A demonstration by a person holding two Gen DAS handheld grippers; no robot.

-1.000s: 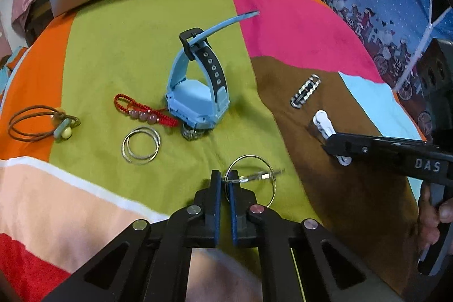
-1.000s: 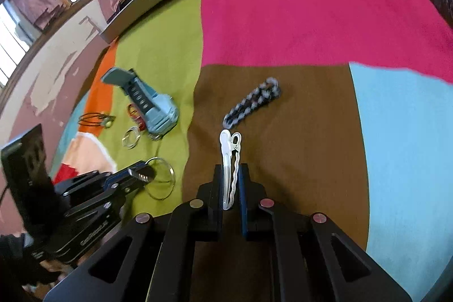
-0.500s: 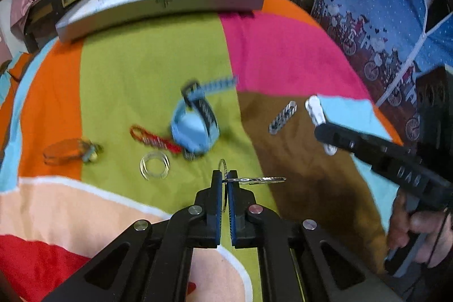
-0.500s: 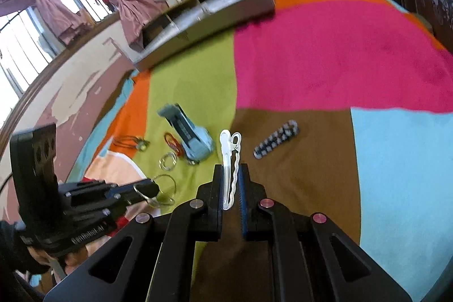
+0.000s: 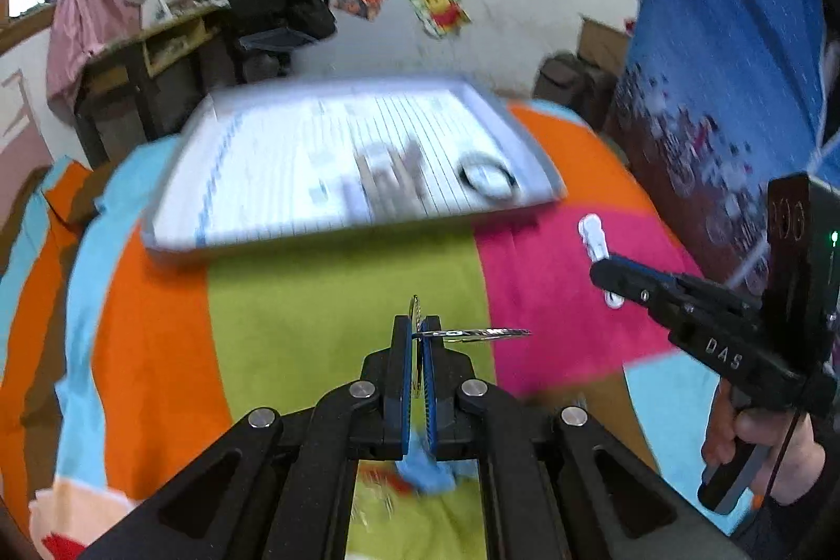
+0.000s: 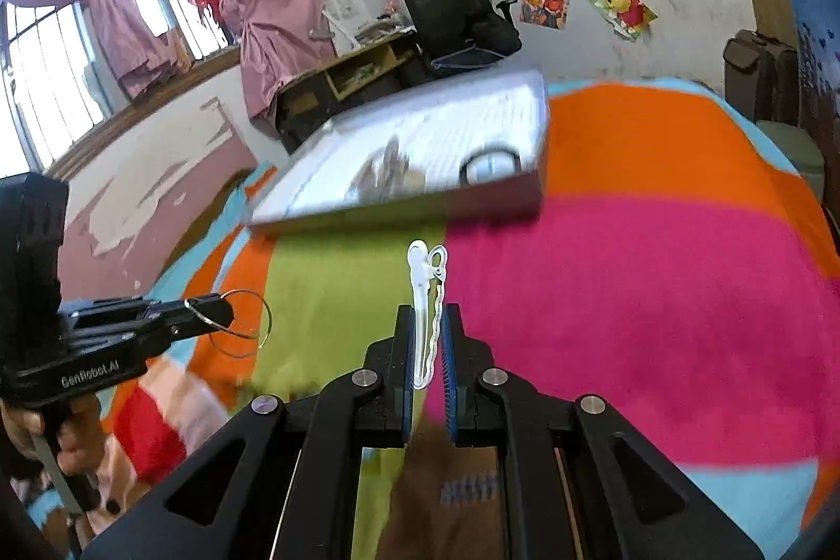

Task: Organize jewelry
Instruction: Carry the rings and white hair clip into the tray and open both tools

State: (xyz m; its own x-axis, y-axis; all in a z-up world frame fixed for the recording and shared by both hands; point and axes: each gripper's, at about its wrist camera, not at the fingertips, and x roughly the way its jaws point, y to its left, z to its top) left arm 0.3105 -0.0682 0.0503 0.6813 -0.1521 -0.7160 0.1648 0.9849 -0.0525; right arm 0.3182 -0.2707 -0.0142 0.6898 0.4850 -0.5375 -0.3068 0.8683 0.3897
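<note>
Bed under a colour-block blanket, grey tray on its far end

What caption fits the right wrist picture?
Right gripper carries a white hair clip toward the tray.

A thin silver ring juts sideways, held clear of the striped blanket, a white hair clip stands upright nearby, and the blurred white tray beyond holds a dark ring.

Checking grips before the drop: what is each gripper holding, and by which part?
Left gripper pinches the silver rings at their rims. Right gripper clamps the white hair clip by its lower end.
</note>
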